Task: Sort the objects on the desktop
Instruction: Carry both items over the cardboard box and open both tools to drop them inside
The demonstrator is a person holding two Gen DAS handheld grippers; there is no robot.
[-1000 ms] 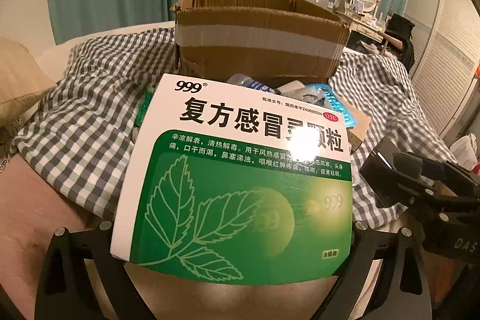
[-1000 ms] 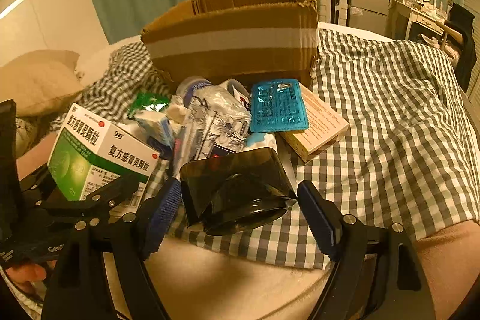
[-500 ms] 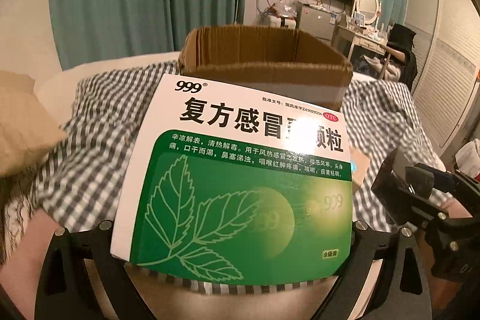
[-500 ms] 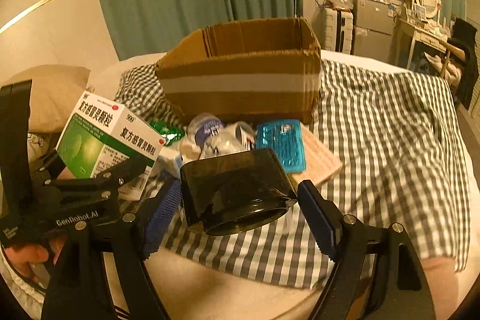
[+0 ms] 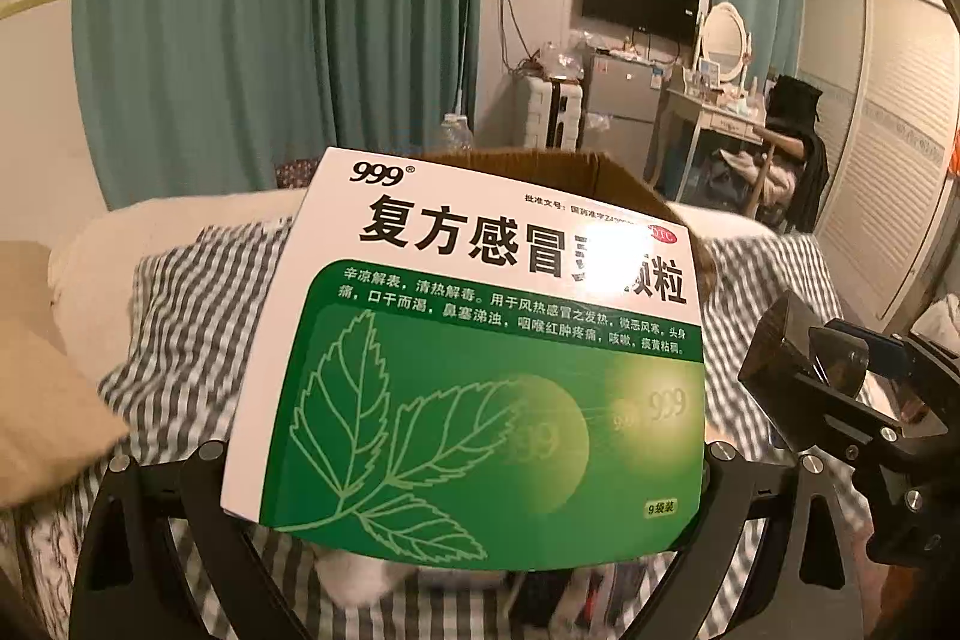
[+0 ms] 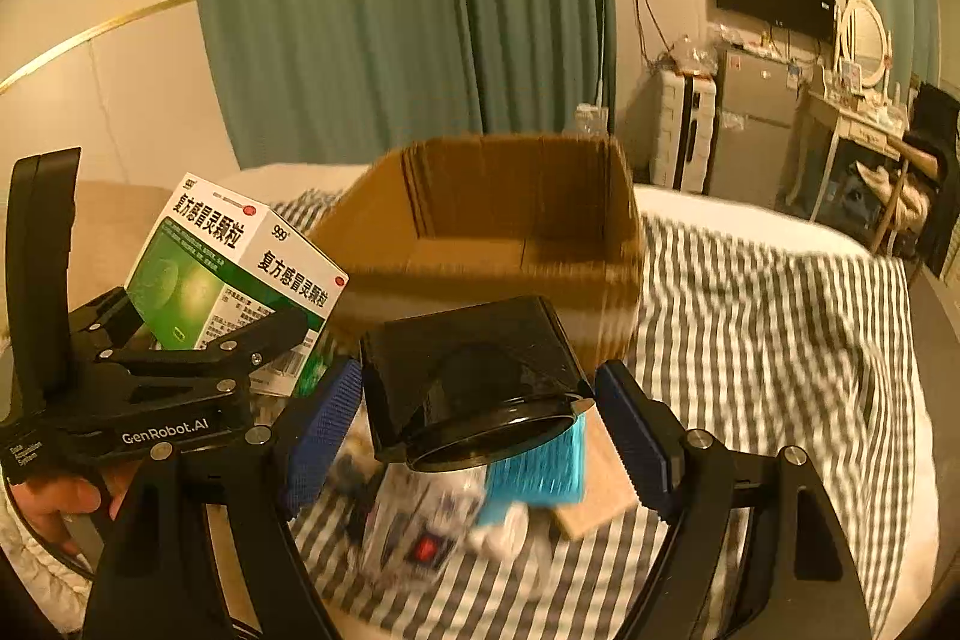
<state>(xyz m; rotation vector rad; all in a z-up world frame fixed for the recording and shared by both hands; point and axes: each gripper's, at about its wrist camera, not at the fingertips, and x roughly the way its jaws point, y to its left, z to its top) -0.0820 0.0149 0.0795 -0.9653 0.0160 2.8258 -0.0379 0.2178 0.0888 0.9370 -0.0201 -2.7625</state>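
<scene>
The left gripper (image 5: 468,460) clamps a green-and-white cardboard medicine box (image 5: 480,358). The right gripper (image 6: 474,418) grips a dark, translucent plastic container (image 6: 468,370). An open brown cardboard box (image 6: 510,220) sits behind.

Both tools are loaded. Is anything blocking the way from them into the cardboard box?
Nothing visible. The cardboard box is open-topped, its visible floor bare. The medicine box in the left tool and the dark container in the right tool face it unobstructed.
</scene>
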